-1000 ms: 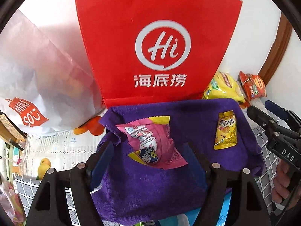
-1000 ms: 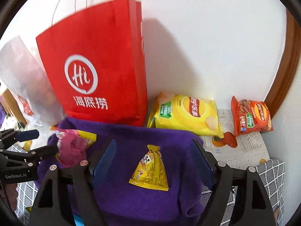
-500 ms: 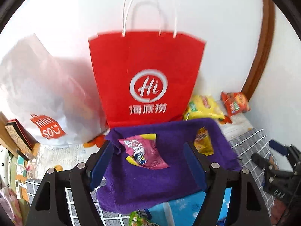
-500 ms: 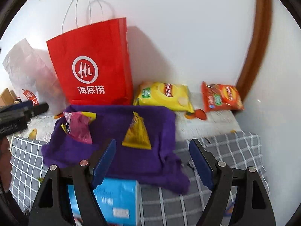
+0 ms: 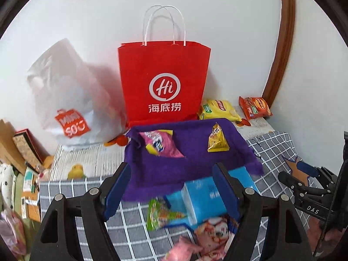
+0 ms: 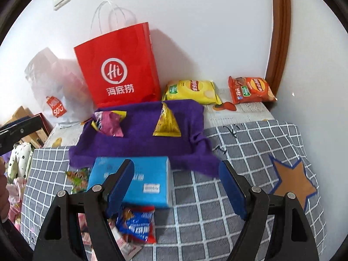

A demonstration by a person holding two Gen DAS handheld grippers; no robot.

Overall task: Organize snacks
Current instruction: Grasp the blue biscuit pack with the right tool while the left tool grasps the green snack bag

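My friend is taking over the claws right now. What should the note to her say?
Left claw: open, empty. Right claw: open, empty.
On the purple cloth: a pink snack packet and a yellow triangular packet.
Behind the cloth by the wall: red paper bag, yellow chip bag, orange chip bag.
In front of the cloth: blue tissue pack, with a green packet, a blue packet and pink ones loose on the checked cover.
Done: two snacks on the cloth. Left: probably the loose ones.
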